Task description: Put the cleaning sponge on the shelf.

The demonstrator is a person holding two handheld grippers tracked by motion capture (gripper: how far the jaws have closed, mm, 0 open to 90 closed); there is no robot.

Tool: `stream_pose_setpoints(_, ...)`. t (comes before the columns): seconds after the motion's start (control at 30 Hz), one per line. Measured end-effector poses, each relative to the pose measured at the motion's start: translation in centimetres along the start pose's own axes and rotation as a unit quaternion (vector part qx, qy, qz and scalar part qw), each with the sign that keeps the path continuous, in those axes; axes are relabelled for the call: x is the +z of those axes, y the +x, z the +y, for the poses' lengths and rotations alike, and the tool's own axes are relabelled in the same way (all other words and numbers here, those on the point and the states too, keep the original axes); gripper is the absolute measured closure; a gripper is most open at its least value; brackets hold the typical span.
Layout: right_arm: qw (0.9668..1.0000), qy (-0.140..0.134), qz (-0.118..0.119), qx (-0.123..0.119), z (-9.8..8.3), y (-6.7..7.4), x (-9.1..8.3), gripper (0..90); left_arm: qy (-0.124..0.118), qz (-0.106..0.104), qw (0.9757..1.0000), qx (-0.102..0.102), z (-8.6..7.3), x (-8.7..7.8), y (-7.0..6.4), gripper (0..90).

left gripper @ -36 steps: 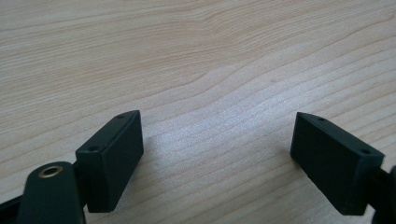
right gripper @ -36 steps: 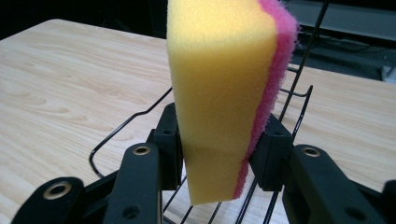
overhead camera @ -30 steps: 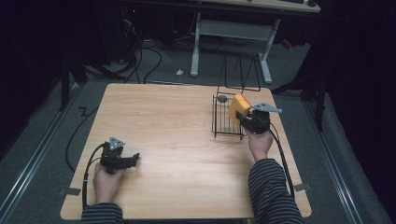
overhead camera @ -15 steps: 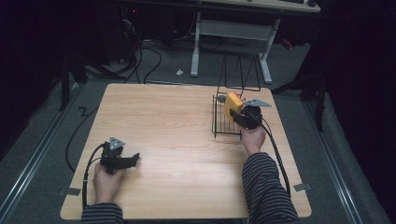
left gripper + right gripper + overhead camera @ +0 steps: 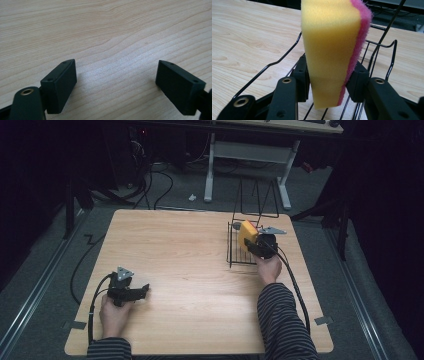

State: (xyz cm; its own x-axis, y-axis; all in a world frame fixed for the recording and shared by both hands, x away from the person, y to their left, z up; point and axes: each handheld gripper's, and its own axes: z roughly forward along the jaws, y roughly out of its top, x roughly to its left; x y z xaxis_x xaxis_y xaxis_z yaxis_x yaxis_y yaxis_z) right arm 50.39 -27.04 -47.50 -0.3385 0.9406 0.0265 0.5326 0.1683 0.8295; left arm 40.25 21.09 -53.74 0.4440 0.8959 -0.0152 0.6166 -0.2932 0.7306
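Observation:
A yellow sponge [image 5: 246, 232] with a pink scouring side [image 5: 359, 47] stands on edge between the jaws of my right gripper [image 5: 255, 242], which is shut on it and squeezes its lower part [image 5: 329, 82]. The gripper holds the sponge over the black wire rack [image 5: 239, 254] at the table's right side; the rack's wires [image 5: 274, 63] run below and beside the sponge. My left gripper [image 5: 140, 292] rests low at the table's front left, open, with bare wood between its fingers [image 5: 60, 85].
The light wooden table [image 5: 180, 255] has wide bare room in its middle and left. The rack's tall wire back [image 5: 257, 200] rises at the far edge. A white desk frame [image 5: 247, 150] and cables [image 5: 165, 180] lie on the floor beyond.
My right gripper has carried the sponge forward and a little left, farther over the wire rack. The left gripper has stayed in place.

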Motion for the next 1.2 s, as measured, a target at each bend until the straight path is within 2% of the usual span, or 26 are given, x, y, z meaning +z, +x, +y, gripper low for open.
stream_pose_setpoints(0.5, 0.9999, 0.008, -0.001, -0.007, -0.11, 0.18, 0.09, 56.2, 0.000, 0.000, 1.0000, 0.000, 0.00, 0.00, 0.00, 17.6)
stream_pose_setpoints(1.13, 0.9999, 0.009, 0.004, 0.007, 0.02, 0.00, -0.36, 28.9, 0.000, 0.000, 1.0000, 0.000, 0.00, 0.00, 0.00, 17.6)
stream_pose_setpoints(1.2, 0.9999, 0.011, 0.006, 0.009, 0.06, -0.08, -0.55, 28.4, 0.000, 0.000, 1.0000, 0.000, 0.00, 0.00, 0.00, 17.6)
